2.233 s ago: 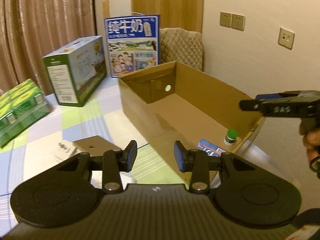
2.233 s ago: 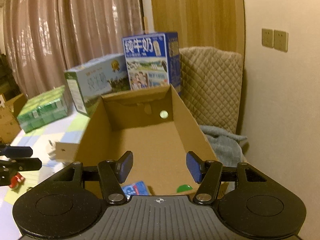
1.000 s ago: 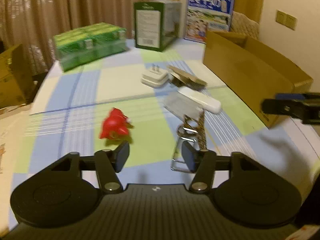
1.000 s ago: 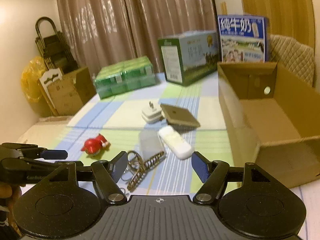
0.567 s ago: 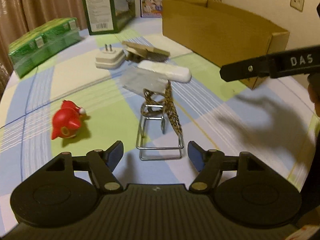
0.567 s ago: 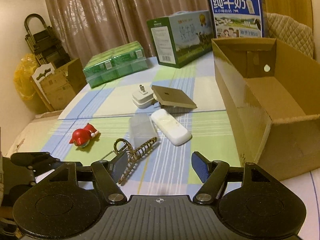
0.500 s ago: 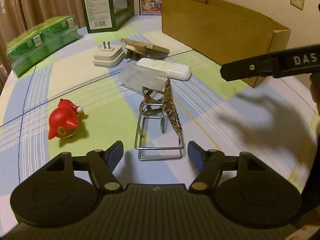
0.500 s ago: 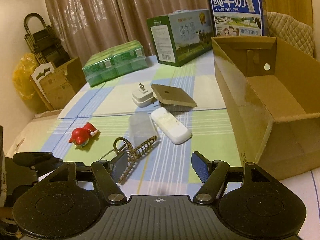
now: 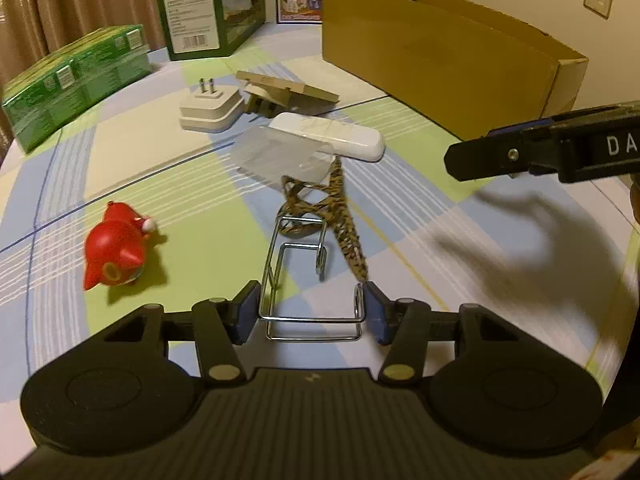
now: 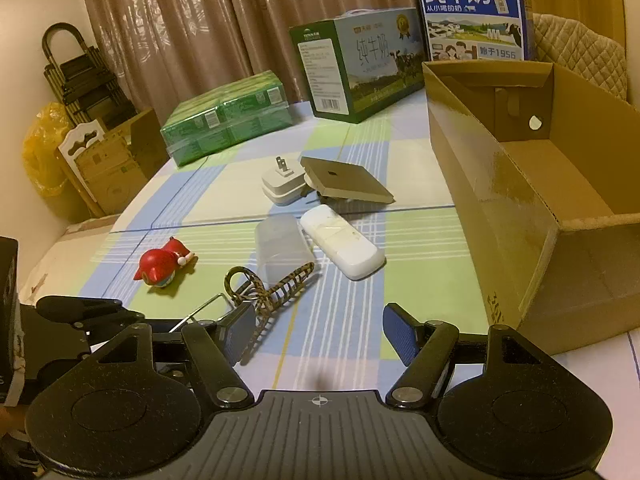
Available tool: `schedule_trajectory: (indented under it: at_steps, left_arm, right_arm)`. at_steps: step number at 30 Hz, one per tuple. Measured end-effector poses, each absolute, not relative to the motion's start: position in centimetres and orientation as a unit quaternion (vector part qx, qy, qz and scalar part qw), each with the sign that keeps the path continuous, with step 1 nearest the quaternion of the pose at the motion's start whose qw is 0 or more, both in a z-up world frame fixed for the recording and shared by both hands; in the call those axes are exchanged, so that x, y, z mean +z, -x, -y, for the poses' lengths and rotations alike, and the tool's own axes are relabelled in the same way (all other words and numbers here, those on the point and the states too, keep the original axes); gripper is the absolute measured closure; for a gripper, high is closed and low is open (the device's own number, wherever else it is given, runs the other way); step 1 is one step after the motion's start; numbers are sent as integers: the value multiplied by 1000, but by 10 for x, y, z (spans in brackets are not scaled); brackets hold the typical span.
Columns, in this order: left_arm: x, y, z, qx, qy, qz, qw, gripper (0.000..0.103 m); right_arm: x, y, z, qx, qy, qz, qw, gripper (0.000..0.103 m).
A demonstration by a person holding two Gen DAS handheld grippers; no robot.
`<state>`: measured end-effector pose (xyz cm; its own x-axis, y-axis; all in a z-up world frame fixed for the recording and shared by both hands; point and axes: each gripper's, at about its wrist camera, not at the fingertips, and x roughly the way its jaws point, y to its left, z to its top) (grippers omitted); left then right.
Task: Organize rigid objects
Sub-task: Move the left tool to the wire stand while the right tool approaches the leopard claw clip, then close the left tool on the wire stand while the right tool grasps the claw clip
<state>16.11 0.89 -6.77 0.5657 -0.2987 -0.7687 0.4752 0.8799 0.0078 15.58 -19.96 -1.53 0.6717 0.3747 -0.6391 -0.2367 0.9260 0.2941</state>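
Observation:
My left gripper (image 9: 311,312) is open with its fingertips on either side of the near end of a chrome wire rack (image 9: 312,280) lying on the checked tablecloth. A leopard-print hair claw (image 9: 340,220) leans on the rack. Behind lie a clear plastic case (image 9: 280,156), a white oblong device (image 9: 328,140), a white plug adapter (image 9: 208,110), a tan flat box (image 9: 288,90) and a red toy (image 9: 114,252). My right gripper (image 10: 320,332) is open and empty, above the table near the hair claw (image 10: 276,292). The open cardboard box (image 10: 520,184) stands to the right.
A green milk carton (image 10: 360,64), a blue milk carton (image 10: 476,16) and green shrink-wrapped packs (image 10: 228,116) stand along the table's far side. The right gripper's finger (image 9: 540,152) reaches in from the right in the left wrist view. Cardboard and a yellow bag sit off the table's left edge.
My left gripper has swung away from the cardboard box, come down to the table and closed in around the wire rack's near end. My right gripper has pulled back from the box.

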Motion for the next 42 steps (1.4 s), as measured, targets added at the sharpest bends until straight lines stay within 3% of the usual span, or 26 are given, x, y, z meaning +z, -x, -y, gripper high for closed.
schedule_trajectory:
  at_steps: [16, 24, 26, 28, 32, 35, 42]
  left_arm:
    - [-62, -166, -56, -90, -53, -414, 904, 54]
    - [-67, -167, -52, -101, -53, -419, 901, 53]
    - [-67, -166, -50, -104, -54, -419, 900, 53]
    - [-67, -167, -48, -107, -55, -419, 900, 53]
    - [-68, -167, -45, -112, -58, -420, 899, 53]
    - [-69, -166, -44, -119, -57, -423, 896, 46]
    - [-69, -166, -42, -120, -58, -422, 897, 46]
  right_arm:
    - [-40, -177, 148, 209, -82, -388, 894, 37]
    - [-63, -205, 137, 208, -91, -415, 881, 65]
    - [-65, -207, 135, 205, -76, -416, 883, 87]
    - [-64, -206, 135, 203, -68, -415, 884, 98]
    - [-60, -200, 144, 188, -53, -429, 882, 101]
    - [-55, -190, 153, 172, -24, -432, 885, 101]
    - [-53, -176, 169, 136, 4, -429, 893, 101]
